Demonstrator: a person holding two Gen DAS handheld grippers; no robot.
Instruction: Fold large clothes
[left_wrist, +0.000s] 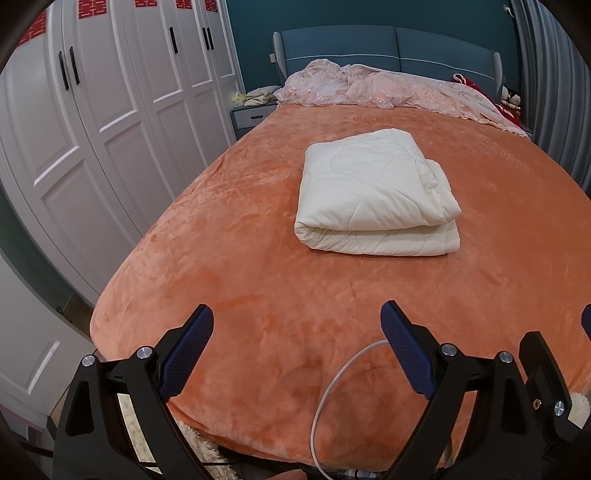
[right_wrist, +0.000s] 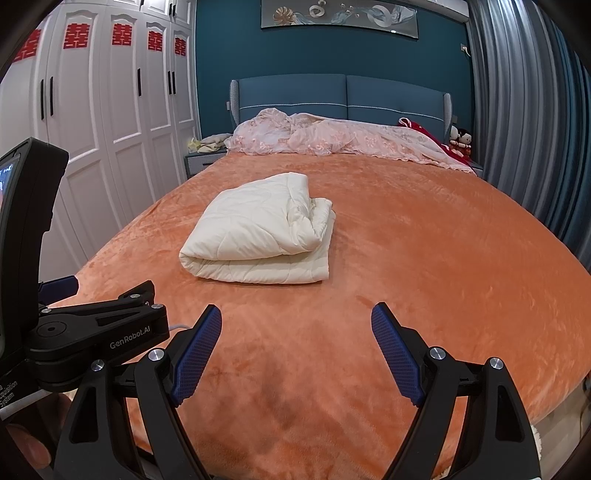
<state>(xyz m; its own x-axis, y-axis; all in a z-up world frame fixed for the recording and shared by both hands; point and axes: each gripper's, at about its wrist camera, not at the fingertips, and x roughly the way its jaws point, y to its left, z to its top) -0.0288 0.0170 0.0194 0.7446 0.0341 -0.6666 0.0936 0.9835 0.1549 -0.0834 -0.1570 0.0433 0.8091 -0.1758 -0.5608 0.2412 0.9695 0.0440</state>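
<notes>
The left gripper (left_wrist: 297, 328) has its blue fingers (left_wrist: 188, 354) spread wide with nothing between them, and the right gripper (right_wrist: 296, 328) likewise stands released and empty; both hang over the near edge of the bed (left_wrist: 258, 302), well apart from the work. The cream quilt (left_wrist: 373, 192) lies at about twelve o'clock from the left gripper and toward eleven o'clock from the right one, in the middle of the orange bedspread. It looks folded already into a thick, rounded rectangle of stacked layers, the smooth fold facing the grippers and looser, bunched edges at its three o'clock side. By my reading the fold is largely done, so any remaining step is tidying: reach in from both sides together, pinch all layers at the loose corners rather than only the top one, and draw them flush so the stack does not slide on the plush surface. The padding looks soft and springy, likely to puff back unless pressed flat. A pink coverlet (right_wrist: 332, 142) is heaped by the headboard.
</notes>
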